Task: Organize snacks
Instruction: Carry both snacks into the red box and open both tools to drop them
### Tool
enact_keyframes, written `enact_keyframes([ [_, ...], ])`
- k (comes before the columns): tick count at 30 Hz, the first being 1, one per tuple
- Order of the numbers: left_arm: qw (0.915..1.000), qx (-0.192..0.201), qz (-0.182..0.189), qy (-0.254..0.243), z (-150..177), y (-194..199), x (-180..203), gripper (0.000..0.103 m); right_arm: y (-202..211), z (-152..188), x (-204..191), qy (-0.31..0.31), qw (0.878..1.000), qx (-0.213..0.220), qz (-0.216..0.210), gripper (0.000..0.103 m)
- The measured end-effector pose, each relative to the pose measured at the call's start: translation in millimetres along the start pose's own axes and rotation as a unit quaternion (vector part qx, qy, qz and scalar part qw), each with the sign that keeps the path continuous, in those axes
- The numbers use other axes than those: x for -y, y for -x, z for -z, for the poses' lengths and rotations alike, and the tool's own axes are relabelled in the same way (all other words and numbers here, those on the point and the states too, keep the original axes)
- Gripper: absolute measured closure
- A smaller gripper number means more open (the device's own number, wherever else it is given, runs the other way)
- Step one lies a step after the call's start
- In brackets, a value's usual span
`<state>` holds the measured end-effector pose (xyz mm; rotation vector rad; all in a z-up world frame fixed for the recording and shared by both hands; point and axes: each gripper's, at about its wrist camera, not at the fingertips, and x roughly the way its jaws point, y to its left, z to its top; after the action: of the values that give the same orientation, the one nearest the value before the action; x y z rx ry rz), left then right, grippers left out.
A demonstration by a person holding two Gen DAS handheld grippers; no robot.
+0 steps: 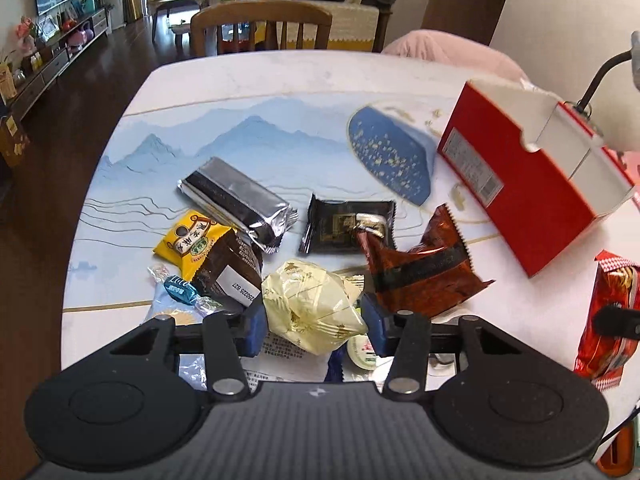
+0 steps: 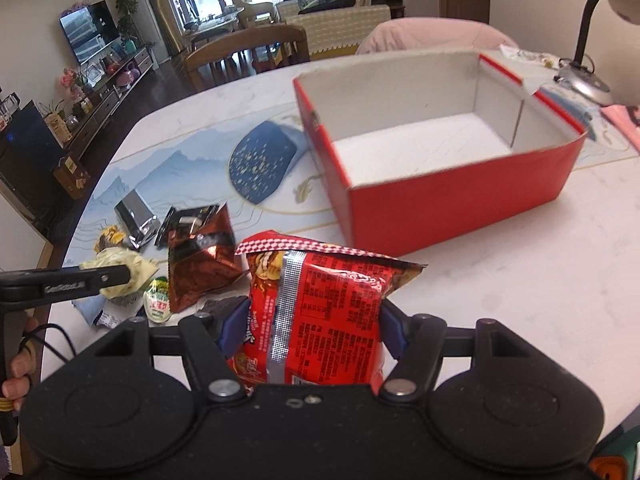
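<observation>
My left gripper (image 1: 316, 326) is shut on a pale yellow wrapped snack (image 1: 312, 306), held just above the snack pile; it also shows in the right wrist view (image 2: 120, 276). My right gripper (image 2: 312, 328) is shut on a red snack bag (image 2: 320, 312), also seen at the right edge of the left wrist view (image 1: 610, 312). The open red box (image 2: 460, 196) with a white inside stands ahead of the right gripper, empty; it also shows in the left wrist view (image 1: 532, 184). A silver packet (image 1: 240, 200), black packet (image 1: 348, 224), copper-red packet (image 1: 420, 268) and yellow packet (image 1: 188, 240) lie on the table.
The white table (image 2: 540, 280) has a blue mountain-print mat (image 1: 240, 136). A small candy (image 1: 180, 290) and a round green-lidded cup (image 2: 158, 302) lie near the pile. A desk lamp (image 2: 588, 80) stands behind the box. A wooden chair (image 1: 260, 28) is at the far edge.
</observation>
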<state>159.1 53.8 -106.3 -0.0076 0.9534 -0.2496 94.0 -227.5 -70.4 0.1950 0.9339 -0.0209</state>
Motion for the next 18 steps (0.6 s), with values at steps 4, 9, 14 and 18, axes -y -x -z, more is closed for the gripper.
enact_keyframes([
  [4,0.9999,0.006,0.014,0.008,-2.2,15.2,1.0,0.055,14.6,-9.1,5.8,0.002,1.0,0.009,0.003,0.037],
  [9,0.999,0.026,0.03,0.021,-7.1,38.5,7.8,0.055,32.9,-25.7,15.3,0.01,1.0,0.021,-0.001,0.037],
  [14,0.9982,0.045,0.035,0.018,-20.8,56.7,30.6,0.055,40.3,-51.5,37.3,0.02,0.999,0.035,-0.006,0.037],
  [18,0.9975,0.059,0.032,0.02,-35.2,63.1,57.9,0.055,35.7,-78.6,64.1,0.026,0.999,0.04,-0.015,0.037],
])
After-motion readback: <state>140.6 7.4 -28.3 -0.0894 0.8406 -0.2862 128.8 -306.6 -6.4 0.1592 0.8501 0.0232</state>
